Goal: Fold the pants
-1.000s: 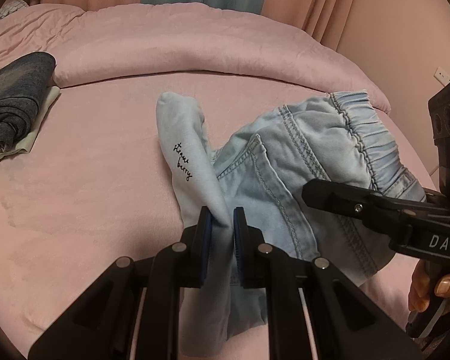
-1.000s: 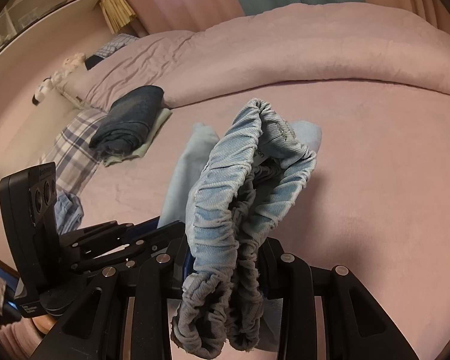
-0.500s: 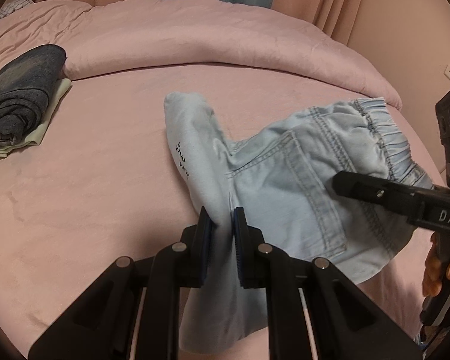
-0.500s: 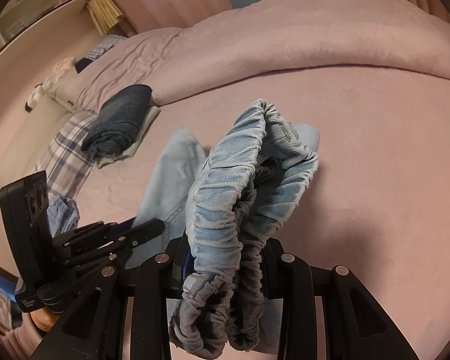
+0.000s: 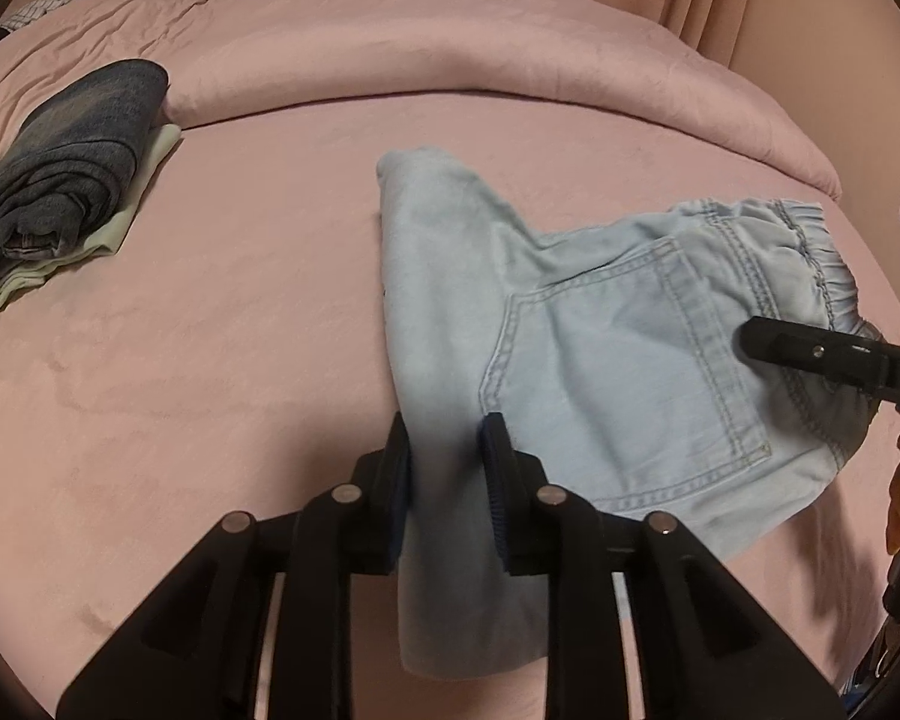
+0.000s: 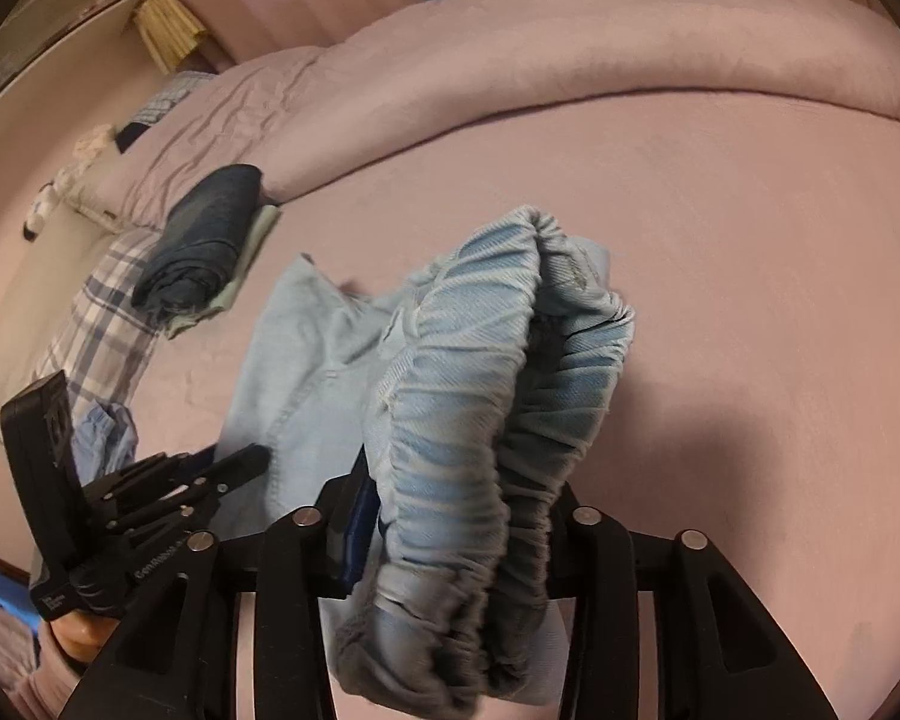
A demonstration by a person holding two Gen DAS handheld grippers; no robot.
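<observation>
While both claws loosen, pants point(image 5: 600, 360) lie on bed point(image 5: 210, 360).

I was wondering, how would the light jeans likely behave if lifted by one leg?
Probably floppy: the jeans drape and crease on the bed. The gathered waistband bunches and hangs, so it would likely sag. Seemingly not slippery.

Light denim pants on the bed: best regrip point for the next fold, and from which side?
Judging by how they lie, take the light denim pants at the gathered elastic waistband, a thick ridge offering bite. Come in from the near edge, low along the pink bedsheet, since the seat lies flat there. The leg is thinner and likelier to slip.
</observation>
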